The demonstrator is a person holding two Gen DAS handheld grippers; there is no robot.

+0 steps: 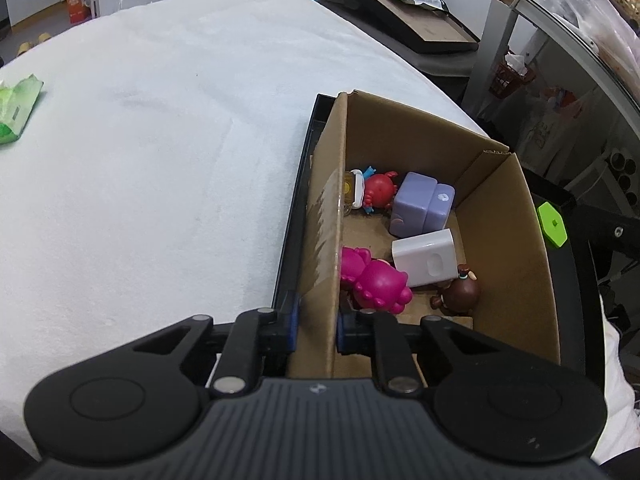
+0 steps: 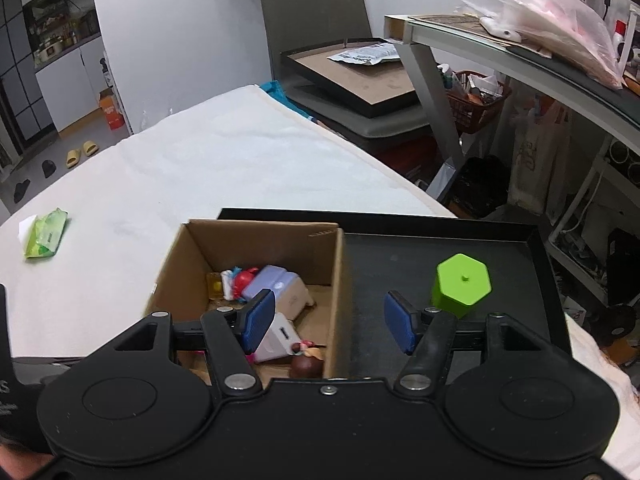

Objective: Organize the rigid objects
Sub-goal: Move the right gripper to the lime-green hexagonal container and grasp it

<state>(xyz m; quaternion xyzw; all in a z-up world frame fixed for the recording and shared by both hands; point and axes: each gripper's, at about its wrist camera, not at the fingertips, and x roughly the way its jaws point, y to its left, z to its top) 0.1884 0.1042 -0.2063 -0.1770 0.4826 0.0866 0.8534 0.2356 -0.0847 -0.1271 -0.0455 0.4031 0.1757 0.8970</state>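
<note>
Cardboard box (image 1: pixel 332 240) wall clamped by left gripper (image 1: pixel 316 330), right gripper (image 2: pixel 330 322) agape above

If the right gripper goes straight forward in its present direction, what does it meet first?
Probably the right wall of the cardboard box, which lies between the open jaws of the right gripper; depth is unclear, and it might pass above onto the black tray.

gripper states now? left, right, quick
Left gripper: shut on the cardboard box wall.
Right gripper: open, holding nothing.
</note>
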